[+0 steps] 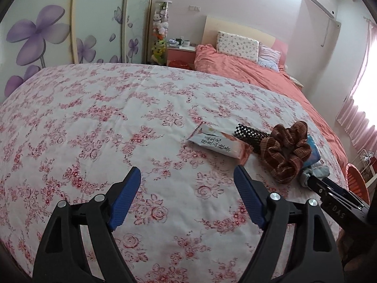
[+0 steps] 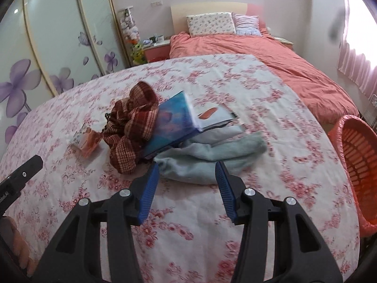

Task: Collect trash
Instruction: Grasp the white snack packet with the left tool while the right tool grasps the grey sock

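Surface: a floral sheet [image 1: 117,108] is spread flat, and everything to sort lies in one heap at its right side, within reach of both hands.
Trash candidate: the snack wrapper [image 1: 218,145] lies flat at the left edge of the heap, printed side up, touching the checkered roll [image 1: 251,133] behind it. By my guess this is the piece to collect; it lies clear on its near side, so it can be picked up without disturbing the rest.
Left gripper [image 1: 187,176]: jaws spread wide, nothing between them, hanging over bare sheet just short of the wrapper, lined up for it, I'd say.
Right gripper [image 2: 186,172]: jaws about half open, empty, the tips right at the near edge of the pale blue cloth [image 2: 212,160]; no pad presses on it.
Not trash, likely: the brown plaid scrunchie [image 2: 132,127] slumps against the blue book [image 2: 172,122], which rests propped on the folded cloth.
Basket: the orange basket [image 2: 353,165] stands off the right edge of the sheet, mouth towards the heap, handy for a short drop.
Watch for: the wrapper is thin, so a wide jaw may pinch sheet along with it.
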